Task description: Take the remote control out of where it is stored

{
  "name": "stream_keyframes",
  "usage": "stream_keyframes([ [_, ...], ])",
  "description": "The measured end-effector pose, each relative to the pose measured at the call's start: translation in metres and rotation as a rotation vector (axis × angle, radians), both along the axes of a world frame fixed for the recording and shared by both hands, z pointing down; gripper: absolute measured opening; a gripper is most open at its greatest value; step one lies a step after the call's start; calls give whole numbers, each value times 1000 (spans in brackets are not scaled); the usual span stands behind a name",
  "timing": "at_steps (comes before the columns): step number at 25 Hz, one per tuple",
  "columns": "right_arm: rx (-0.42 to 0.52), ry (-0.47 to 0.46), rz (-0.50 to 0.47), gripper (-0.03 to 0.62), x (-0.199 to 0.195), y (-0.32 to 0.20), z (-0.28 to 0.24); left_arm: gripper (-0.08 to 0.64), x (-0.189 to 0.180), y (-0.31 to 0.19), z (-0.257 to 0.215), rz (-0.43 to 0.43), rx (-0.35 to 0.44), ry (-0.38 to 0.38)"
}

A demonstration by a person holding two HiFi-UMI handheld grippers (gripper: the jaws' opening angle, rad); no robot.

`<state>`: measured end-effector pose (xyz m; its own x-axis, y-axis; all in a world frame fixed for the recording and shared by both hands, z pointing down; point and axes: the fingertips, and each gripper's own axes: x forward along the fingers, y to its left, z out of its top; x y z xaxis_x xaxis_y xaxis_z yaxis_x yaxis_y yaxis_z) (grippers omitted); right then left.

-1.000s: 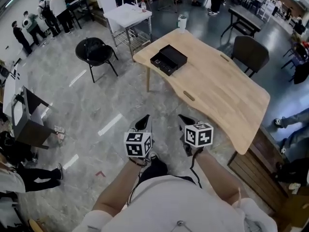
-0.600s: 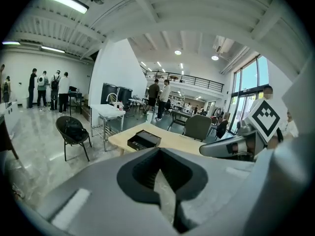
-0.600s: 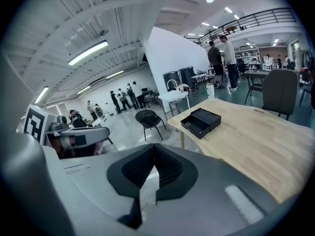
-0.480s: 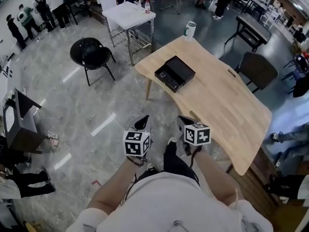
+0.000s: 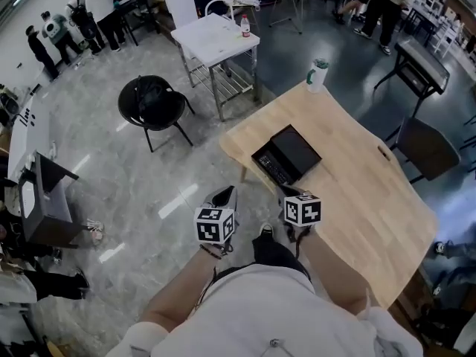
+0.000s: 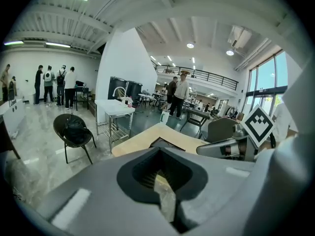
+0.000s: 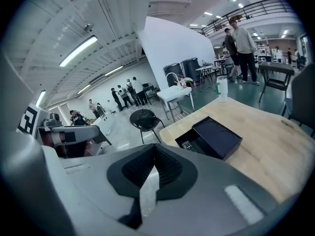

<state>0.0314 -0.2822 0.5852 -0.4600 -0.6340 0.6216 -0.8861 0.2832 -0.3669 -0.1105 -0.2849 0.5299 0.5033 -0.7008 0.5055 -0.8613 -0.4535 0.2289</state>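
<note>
A black box (image 5: 287,155) lies open on the near corner of a wooden table (image 5: 357,199). Its front tray holds a dark remote control (image 5: 273,166) with small buttons, and the lid part sits behind it. In the right gripper view the box (image 7: 212,138) and the remote control (image 7: 189,145) lie ahead to the right. The left gripper (image 5: 225,195) and right gripper (image 5: 287,192) hang side by side in front of my body, short of the table edge. Both are shut with nothing in them. In their own views the left gripper (image 6: 160,178) and right gripper (image 7: 150,178) show closed jaws.
A paper cup (image 5: 317,74) stands at the table's far end. A black chair (image 5: 152,103) and a white metal table (image 5: 219,38) stand to the left on the grey floor. A dark chair (image 5: 428,147) is at the table's right side. People stand far off.
I have come nearer to the table, so the box now lies just ahead of the grippers. Both grippers stay shut and side by side.
</note>
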Motion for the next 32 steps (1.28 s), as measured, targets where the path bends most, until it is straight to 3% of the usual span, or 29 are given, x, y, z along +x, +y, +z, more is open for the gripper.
stream_keyframes([
  [8,-82,9,-74,28,20,-108,41,1,41,-113,15,-3,-58,-32],
  [19,-286,122,-138,29,30,-158,157,2,58,-184,78,92,-202,-64],
  [21,-318,145,-168,104,32,-166,184,1,58,-189,92,102,-228,-72],
  [25,-368,191,-211,191,31,-184,228,1,44,-202,122,89,-284,-98],
  [32,-456,342,-311,263,26,-181,289,1,9,-204,154,18,-364,-139],
])
